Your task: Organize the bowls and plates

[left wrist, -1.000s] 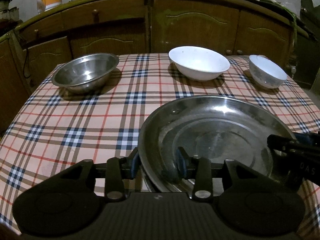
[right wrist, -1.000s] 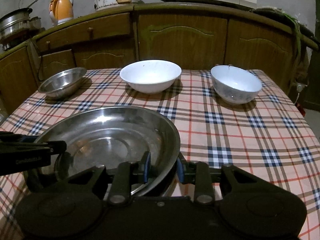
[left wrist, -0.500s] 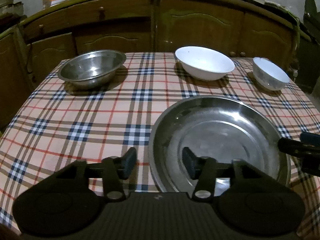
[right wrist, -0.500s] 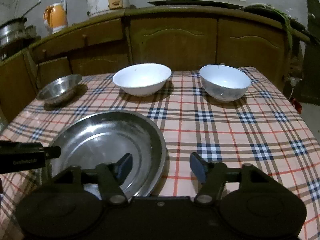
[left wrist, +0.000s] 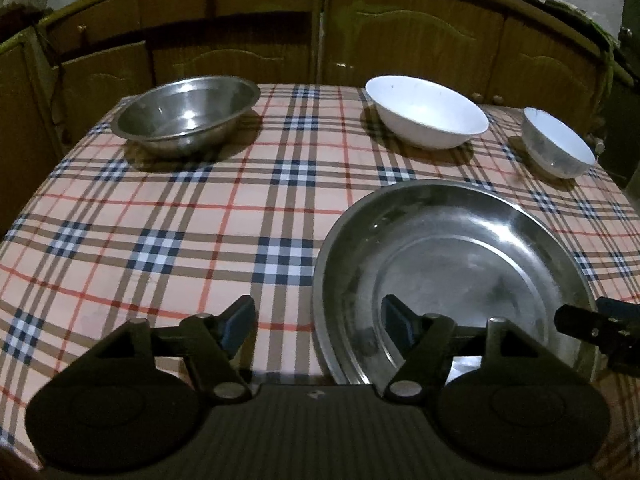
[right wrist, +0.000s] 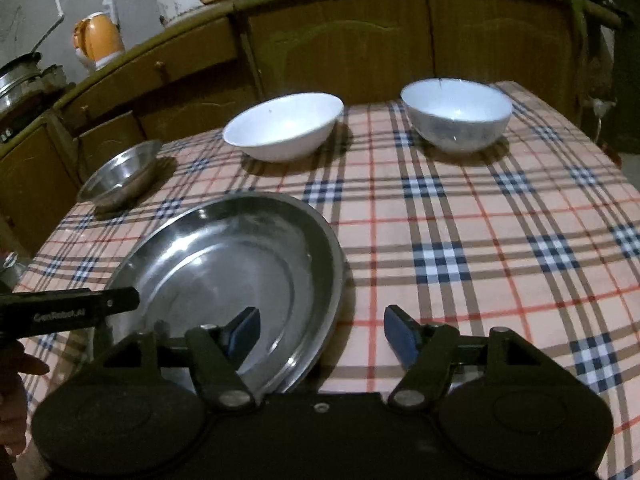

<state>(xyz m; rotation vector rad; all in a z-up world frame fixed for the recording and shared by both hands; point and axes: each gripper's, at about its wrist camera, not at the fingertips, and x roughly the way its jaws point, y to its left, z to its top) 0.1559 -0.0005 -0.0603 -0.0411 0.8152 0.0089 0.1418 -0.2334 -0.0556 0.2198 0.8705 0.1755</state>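
Two spread claws, left claw (left wrist: pixel 318 326) opening, right claw (right wrist: pixel 320 330), each astride the untouched steel plate (left wrist: pixel 452 276) rim.

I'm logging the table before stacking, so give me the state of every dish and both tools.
Steel plate: flat on the cloth, empty, released.
Steel bowl: upright, empty.
Wide white bowl: upright, empty.
Small white bowl: upright, empty.
Left tool: opening, astride the plate's rim, pads clear.
Right tool: open, astride the plate's rim, pads clear.
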